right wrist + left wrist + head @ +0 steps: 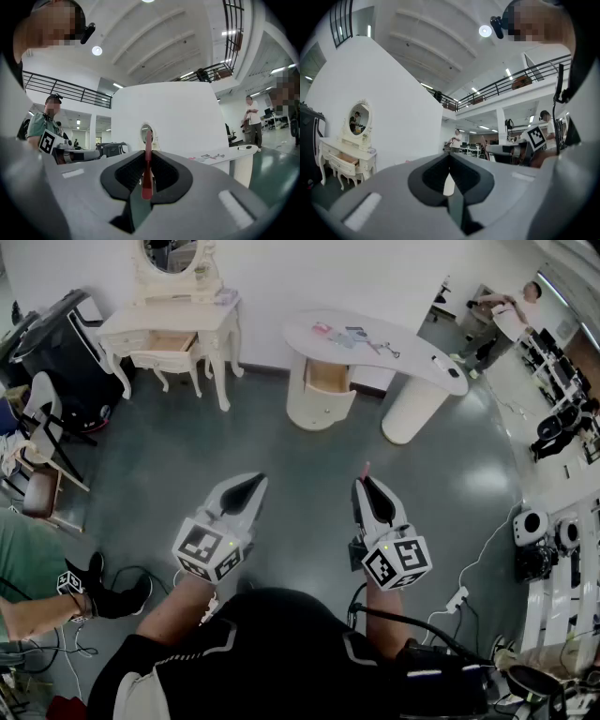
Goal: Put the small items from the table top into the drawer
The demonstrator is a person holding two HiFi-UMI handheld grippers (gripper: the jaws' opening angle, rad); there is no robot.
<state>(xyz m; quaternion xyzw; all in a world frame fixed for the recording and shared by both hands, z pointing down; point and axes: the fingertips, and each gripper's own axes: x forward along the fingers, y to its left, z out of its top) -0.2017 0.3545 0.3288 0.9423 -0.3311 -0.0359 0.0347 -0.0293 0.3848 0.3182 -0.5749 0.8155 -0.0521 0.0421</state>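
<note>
Glossy grey-green floor (281, 442) fills most of the head view, with a white wall behind it. Against the wall stands a smooth white worktop (417, 360) with a curved, bean-like outline, set on rounded pedestals. Its drawer (328, 377) juts out of the left pedestal, open, showing a pale wooden inside. The small items (352, 336) lie scattered on the worktop's left half, pink and grey, too small to name. To the left is an ornate cream dressing table (202, 322) with curved legs and an oval mirror (173, 254).

Both tools hang low over the floor, well apart from the worktop, tips pointing toward it. The left tool (248, 486), grey plastic with black inner pads, has its jaws pressed together at the tips with nothing between them. The right tool (367, 486) is clamped on a slim red strip (147, 161), flat and smooth, which stands upright between the pads and pokes out past the tips. Each tool carries a white cube with black square markers at its rear, just ahead of the person's bare forearms.
</note>
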